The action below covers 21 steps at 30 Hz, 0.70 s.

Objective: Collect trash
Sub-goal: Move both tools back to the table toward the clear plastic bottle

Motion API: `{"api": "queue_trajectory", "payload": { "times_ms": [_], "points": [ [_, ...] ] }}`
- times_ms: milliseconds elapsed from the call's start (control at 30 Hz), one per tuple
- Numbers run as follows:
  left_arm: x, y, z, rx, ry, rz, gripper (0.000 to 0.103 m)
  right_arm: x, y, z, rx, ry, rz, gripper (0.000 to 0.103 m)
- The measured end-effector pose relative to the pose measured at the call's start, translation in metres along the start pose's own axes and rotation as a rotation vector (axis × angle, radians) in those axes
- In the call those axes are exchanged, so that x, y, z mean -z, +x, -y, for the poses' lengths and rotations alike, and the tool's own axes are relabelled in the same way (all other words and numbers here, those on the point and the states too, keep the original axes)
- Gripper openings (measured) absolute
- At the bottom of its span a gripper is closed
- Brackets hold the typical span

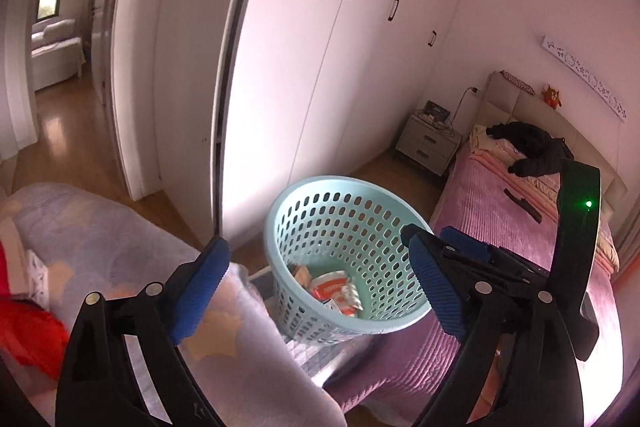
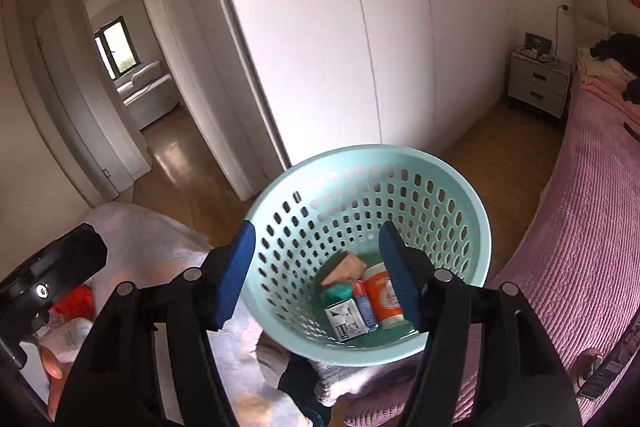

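A pale blue perforated basket (image 2: 368, 251) stands at the near end of a bed covered with a pink quilted spread (image 2: 576, 227), beside a lilac patterned blanket (image 1: 120, 227) heaped at the left. The basket sits upright or nearly so, its rim facing the cameras; what exactly it rests on cannot be determined, as bedding hides its base. Inside, at the bottom, lies collected trash: an orange-and-white tub (image 2: 386, 297), a small blue-and-red tube (image 2: 365, 305) touching the tub's left side, a white printed box (image 2: 346, 319) just left of the tube, a green packet (image 2: 338, 294) behind the box, and a tan crumpled piece (image 2: 346, 269) toward the rear. In the left wrist view the same contents appear as an orange-and-white wrapper and tan scrap, less distinct. The left gripper (image 1: 320, 275) hovers in front of the basket with its blue-padded fingers spread wide, one pad over the blanket and the other over the basket's right rim; it has hold of nothing. The right gripper (image 2: 318, 271) is positioned above the basket mouth, likewise spread wide and empty, its left pad outside the rim and its right pad over the interior above the tub. Behind stand white wardrobe doors (image 2: 340, 47) with dark handles, a grey two-drawer nightstand (image 2: 538, 83) near the bed head, and dark clothing (image 1: 536, 147) lying on the pillows. Wooden flooring (image 2: 188, 171) leads through an open doorway at the left.
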<state>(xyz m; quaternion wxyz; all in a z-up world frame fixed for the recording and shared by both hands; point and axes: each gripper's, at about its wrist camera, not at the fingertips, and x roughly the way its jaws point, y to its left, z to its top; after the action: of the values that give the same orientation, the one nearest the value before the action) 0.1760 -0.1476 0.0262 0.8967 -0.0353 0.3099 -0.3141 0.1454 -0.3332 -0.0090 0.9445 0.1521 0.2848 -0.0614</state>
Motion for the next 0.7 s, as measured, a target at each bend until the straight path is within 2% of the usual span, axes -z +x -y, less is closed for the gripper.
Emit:
{"api": "queue_trajectory", "payload": {
  "times_ms": [33, 100, 333, 533, 700],
  "points": [
    [0.001, -0.012, -0.004, -0.011, -0.009, 0.013, 0.092, 0.001, -0.006, -0.009, -0.016, -0.014, 0.009, 0.071],
    [0.007, -0.035, -0.014, -0.048, -0.023, 0.037, 0.093, 0.004, -0.016, -0.028, -0.068, -0.037, 0.025, 0.075],
    [0.028, -0.106, -0.064, -0.183, -0.081, 0.09, 0.093, 0.023, -0.026, -0.102, -0.219, -0.168, 0.026, 0.077],
    [0.051, -0.157, -0.125, -0.292, -0.158, 0.111, 0.093, 0.046, -0.01, -0.163, -0.354, -0.256, -0.069, 0.077],
    [0.068, -0.189, -0.187, -0.394, -0.225, 0.091, 0.093, 0.066, 0.012, -0.206, -0.439, -0.325, -0.16, 0.077]
  ]
}}
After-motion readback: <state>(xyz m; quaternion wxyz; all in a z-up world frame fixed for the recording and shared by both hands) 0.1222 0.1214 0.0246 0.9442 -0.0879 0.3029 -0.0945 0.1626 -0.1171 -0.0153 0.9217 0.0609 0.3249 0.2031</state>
